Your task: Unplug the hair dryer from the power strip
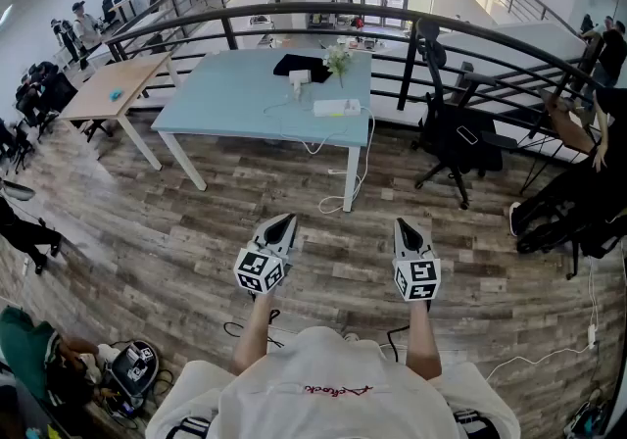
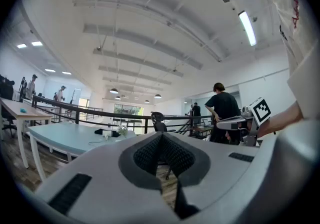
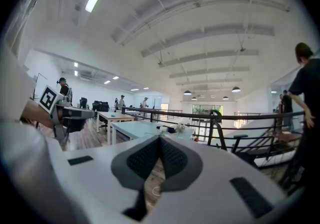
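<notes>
Above the wood floor (image 1: 147, 241), well short of the table (image 1: 220, 94), left gripper (image 1: 284, 219) and right gripper (image 1: 405, 224) hang closed, empty.

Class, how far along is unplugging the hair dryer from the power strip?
Done: nothing; the hair dryer and power strip lie untouched on the table. In hand: nothing; the left hand-held gripper and right hand-held gripper are shut, empty, well short of it. Left: approach and unplug the dryer.

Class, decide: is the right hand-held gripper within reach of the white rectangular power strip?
Probably not: the right hand-held gripper hangs over wood-plank floor, well short of the white rectangular power strip on the pale blue table. Nothing blocks the way; stepping closer should do.
</notes>
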A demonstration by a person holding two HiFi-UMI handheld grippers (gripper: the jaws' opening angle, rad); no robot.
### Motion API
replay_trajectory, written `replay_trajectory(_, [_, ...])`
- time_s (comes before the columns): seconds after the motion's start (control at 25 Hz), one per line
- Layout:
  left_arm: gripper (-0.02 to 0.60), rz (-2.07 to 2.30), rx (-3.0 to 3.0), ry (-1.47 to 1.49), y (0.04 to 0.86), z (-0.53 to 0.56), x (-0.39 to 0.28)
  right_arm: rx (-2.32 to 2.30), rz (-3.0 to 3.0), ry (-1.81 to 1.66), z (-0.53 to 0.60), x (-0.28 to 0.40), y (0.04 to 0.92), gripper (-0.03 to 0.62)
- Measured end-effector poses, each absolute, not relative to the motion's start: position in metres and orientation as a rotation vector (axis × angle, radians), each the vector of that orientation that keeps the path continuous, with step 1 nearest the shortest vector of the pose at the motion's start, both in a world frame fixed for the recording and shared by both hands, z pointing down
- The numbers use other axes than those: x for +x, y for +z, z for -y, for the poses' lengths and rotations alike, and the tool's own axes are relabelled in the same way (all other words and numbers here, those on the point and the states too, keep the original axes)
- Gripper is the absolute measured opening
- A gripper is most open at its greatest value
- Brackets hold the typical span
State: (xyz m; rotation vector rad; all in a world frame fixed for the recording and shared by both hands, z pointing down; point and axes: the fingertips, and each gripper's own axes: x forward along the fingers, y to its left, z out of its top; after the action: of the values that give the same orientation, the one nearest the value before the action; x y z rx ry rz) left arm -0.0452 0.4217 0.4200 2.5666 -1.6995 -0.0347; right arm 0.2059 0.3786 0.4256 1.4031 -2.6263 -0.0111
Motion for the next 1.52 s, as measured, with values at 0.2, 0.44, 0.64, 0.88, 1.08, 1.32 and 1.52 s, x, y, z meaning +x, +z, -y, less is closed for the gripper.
replay_trajectory(0.2, [0.008,1.686,2.573,-0.03,0.419,-0.42,-0.036,1.398,2.637,-0.011,-0.375,0.209,0.424,0.017])
replay_trajectory(0.44, [0.008,1.684,2.566,-0.03,0.423,-0.419,-0.028,1.356,2.673,0.006,-0.375,0.208,0.427,0.017])
replay_trajectory(0.64, [0.008,1.691,2.558,-0.033,0.422,-0.415,-0.015,1.327,2.708,0.029,-0.372,0.215,0.428,0.017])
replay_trajectory(0.88, [0.008,1.706,2.544,-0.035,0.423,-0.408,0.005,1.274,2.712,0.034,-0.365,0.227,0.435,0.017])
replay_trajectory(1.08, [0.008,1.711,2.535,-0.026,0.428,-0.399,0.022,1.255,2.72,0.046,-0.354,0.239,0.441,0.017])
replay_trajectory(1.32, [0.008,1.711,2.532,-0.021,0.433,-0.388,0.03,1.23,2.73,0.04,-0.342,0.24,0.444,0.017])
replay_trajectory(1.52, [0.008,1.71,2.53,-0.018,0.438,-0.375,0.027,1.22,2.726,0.043,-0.328,0.235,0.449,0.017])
